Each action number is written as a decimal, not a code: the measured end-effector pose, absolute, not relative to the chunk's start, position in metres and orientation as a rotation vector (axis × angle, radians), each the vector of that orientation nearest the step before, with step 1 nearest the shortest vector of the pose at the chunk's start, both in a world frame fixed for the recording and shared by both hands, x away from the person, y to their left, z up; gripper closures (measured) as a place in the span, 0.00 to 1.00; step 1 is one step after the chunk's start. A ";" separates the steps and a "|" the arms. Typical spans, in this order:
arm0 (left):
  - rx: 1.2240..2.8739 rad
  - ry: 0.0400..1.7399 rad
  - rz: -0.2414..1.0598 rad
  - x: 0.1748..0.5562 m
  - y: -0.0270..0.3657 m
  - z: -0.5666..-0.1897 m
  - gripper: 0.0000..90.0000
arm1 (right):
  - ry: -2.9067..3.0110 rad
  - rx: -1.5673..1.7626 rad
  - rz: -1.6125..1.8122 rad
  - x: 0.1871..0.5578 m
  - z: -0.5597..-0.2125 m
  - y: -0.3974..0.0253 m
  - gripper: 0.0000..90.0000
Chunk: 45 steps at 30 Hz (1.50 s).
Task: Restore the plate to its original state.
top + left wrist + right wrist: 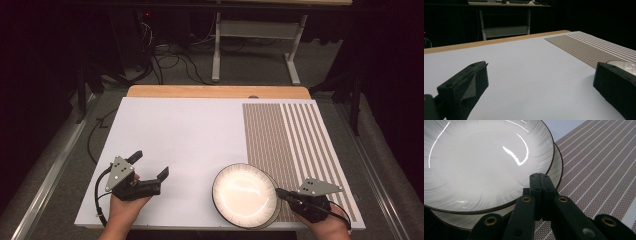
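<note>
down at the near right of the white table [180, 135], 2 stacked plates sit partly on the striped mat [300, 135]: the top plate [481, 162] rests a little off-centre on the bottom plate [554, 171]. the right gripper [540, 178] has its jaws pressed together, their tips at the plates' rims, gripping nothing that can be made out. the left gripper [150, 165] hovers over bare table well to the left, jaws spread wide and empty.
</note>
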<state>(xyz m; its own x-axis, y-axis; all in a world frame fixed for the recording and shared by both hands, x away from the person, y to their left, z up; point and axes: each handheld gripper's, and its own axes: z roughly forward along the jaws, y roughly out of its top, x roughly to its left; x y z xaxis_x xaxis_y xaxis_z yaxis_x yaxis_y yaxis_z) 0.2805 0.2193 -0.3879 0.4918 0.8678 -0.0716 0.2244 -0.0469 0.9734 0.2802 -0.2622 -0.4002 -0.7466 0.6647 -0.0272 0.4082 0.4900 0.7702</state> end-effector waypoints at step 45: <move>1.595 0.969 0.697 0.282 0.217 -0.389 0.01 | 2.161 1.062 1.213 0.284 -0.388 -0.301 0.75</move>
